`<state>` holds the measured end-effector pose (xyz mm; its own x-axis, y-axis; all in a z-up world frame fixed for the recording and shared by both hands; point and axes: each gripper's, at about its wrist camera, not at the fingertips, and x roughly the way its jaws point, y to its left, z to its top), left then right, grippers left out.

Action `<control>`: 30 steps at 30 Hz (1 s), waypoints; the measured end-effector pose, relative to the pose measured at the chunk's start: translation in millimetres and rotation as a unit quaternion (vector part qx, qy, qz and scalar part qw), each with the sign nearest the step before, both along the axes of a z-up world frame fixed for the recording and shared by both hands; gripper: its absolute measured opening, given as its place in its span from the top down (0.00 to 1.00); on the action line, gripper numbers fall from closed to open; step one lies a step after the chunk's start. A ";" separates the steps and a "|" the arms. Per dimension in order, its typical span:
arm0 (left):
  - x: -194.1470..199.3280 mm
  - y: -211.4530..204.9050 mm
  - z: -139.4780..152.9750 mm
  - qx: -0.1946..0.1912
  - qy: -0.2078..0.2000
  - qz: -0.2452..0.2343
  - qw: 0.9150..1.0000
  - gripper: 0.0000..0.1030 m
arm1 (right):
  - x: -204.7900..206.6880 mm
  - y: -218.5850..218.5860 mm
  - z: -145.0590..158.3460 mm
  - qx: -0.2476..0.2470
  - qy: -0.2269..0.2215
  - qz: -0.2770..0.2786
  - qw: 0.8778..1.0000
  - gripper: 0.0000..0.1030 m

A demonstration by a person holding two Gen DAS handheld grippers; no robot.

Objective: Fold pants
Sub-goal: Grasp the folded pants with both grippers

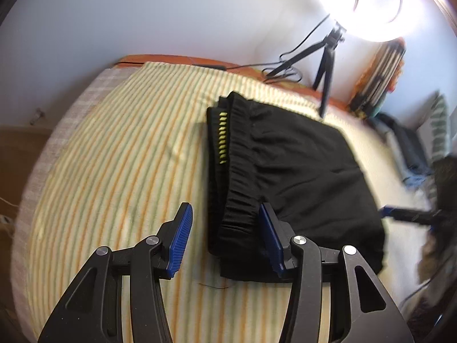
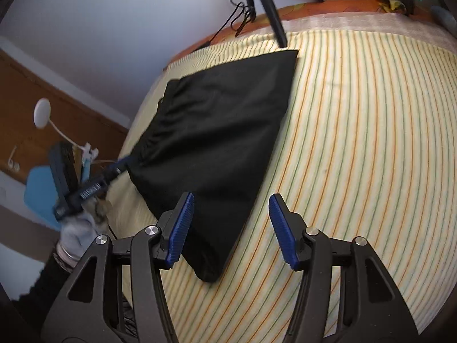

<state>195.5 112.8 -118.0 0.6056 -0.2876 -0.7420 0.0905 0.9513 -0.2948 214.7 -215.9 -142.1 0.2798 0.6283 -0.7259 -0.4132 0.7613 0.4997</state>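
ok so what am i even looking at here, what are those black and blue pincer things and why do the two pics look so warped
Those are two hand-held claws, each carried by a person, with a wide-angle camera that bends the picture. One picture looks along the left claw, the other along the right claw. Both are open and hold nothing. On the yellow striped bedsheet lies a folded pair of black pants with an elastic waistband. The left claw sits at the waistband end, one finger over the cloth. In the right view you can see the left claw from outside, at the pants' edge. Behind stands a black tripod with a bright lamp.
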 end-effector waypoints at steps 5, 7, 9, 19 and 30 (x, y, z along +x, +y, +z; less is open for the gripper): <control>16.5 15.6 4.7 -0.098 0.030 -0.028 0.994 0.41 | 10.3 -4.4 1.3 0.016 0.002 -0.012 1.000 0.44; 29.9 24.9 1.0 -0.131 0.053 -0.025 0.990 0.41 | 15.5 -8.9 1.7 0.027 0.007 -0.015 1.000 0.44; 44.4 33.5 -4.3 -0.168 0.072 -0.024 0.983 0.41 | 21.8 -14.6 0.1 0.035 0.017 -0.019 0.999 0.43; 99.3 41.8 -27.4 -0.233 0.125 -0.044 0.964 0.41 | 58.8 -37.9 -5.5 0.095 0.050 -0.025 0.994 0.43; 136.8 25.6 -33.8 -0.209 0.122 -0.085 0.966 0.40 | 86.3 -30.4 -15.3 0.107 0.051 -0.008 0.993 0.43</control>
<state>332.3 138.4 -151.8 0.3445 -0.6740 -0.6535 0.1149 0.7211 -0.6832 301.0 -246.3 -157.4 0.2229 0.7671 -0.6015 -0.3404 0.6395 0.6894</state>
